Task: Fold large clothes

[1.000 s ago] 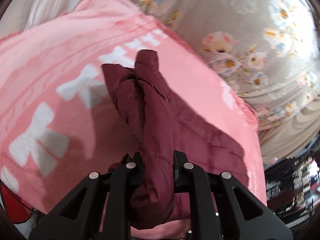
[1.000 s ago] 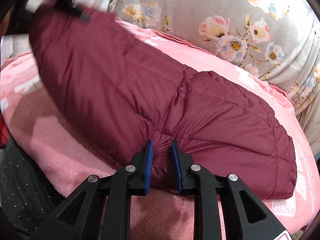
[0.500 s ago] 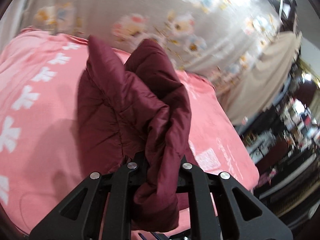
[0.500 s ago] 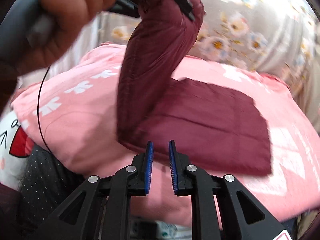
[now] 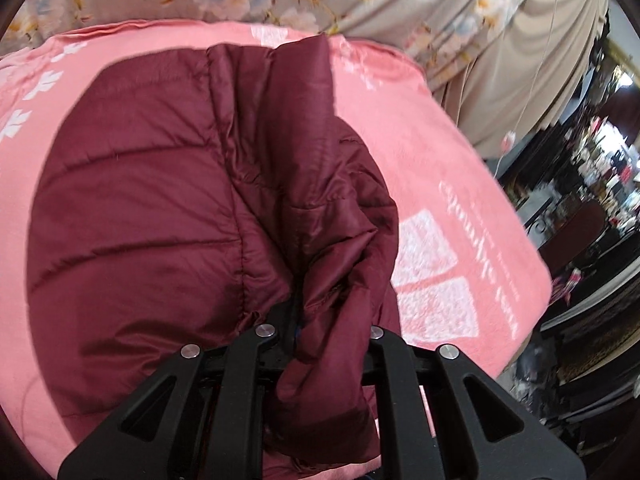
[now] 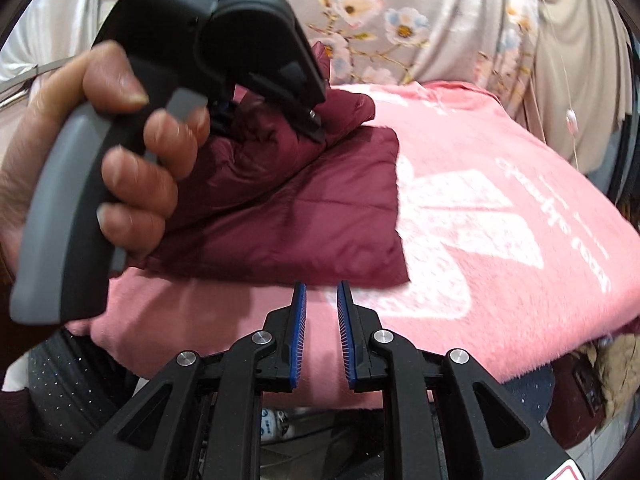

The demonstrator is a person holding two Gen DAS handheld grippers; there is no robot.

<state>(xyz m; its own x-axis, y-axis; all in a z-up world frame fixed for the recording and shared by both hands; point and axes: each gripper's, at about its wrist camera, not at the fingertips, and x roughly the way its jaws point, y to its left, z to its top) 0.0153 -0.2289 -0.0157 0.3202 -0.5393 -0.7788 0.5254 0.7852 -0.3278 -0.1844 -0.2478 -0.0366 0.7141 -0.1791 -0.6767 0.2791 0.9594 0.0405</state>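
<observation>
Carrying a bunched fold of maroon quilted jacket (image 5: 168, 208), left gripper (image 5: 328, 320) pinches it; right gripper (image 6: 322, 332) narrow, empty. Slick fabric may slip, spoiling the fold on the pink blanket (image 6: 500, 208).

Maroon quilted jacket (image 5: 152, 208), partly folded, bunched sleeve raised above it

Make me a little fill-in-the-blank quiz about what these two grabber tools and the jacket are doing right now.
1. The quilted jacket is coloured ____.
2. It lies on a pink ____ with white prints.
3. The left gripper is shut on a bunched fold of the ____.
4. Between the right gripper's blue pads there is ____.

Missing words: maroon; blanket; jacket; nothing
</observation>
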